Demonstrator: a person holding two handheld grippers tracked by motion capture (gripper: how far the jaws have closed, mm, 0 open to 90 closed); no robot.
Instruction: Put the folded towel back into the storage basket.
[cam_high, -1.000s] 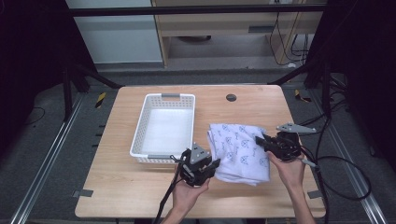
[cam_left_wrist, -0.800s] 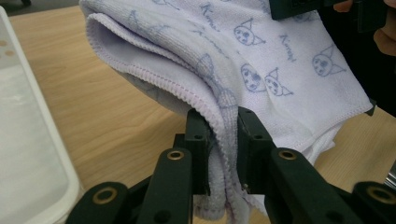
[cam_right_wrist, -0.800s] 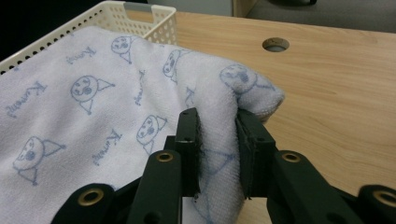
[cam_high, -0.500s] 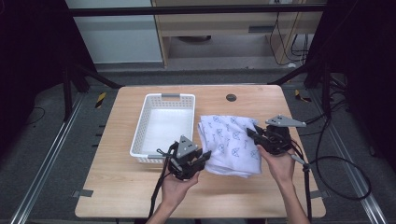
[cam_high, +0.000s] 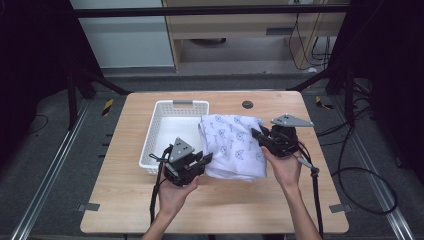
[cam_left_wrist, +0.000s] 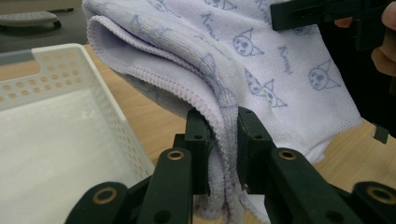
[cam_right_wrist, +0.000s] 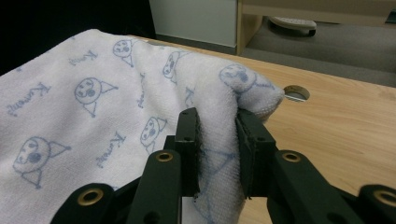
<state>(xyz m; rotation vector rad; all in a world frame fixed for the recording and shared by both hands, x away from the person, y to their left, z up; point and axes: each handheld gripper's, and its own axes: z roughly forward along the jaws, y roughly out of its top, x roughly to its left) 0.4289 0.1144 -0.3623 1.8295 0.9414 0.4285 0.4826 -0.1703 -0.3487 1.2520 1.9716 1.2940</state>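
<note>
Jaws on both sides are clamped on the towel, and that is the first thing I check. From the high view, my left gripper (cam_high: 204, 160) pinches the near-left edge of the folded towel (cam_high: 232, 145) and my right gripper (cam_high: 257, 135) pinches its right edge, the cloth slung between them over the bench (cam_high: 125, 210) just right of the white basket (cam_high: 150, 150). Compared with a second ago, the towel has come off the bench surface and shifted toward the basket, and both hands have risen with it; I read that as a carry underway, with the drop into the basket not yet done.

Through the left gripper view, the jaws bite a doubled hem of the towel (cam_left_wrist: 261, 70), the basket wall (cam_left_wrist: 116, 126) close at the left, its floor bare.

Through the right gripper view, the jaws hold a bunched fold of towel (cam_right_wrist: 93, 116), with the bench (cam_right_wrist: 345, 121) and its cable hole (cam_right_wrist: 295, 93) beyond.
</note>
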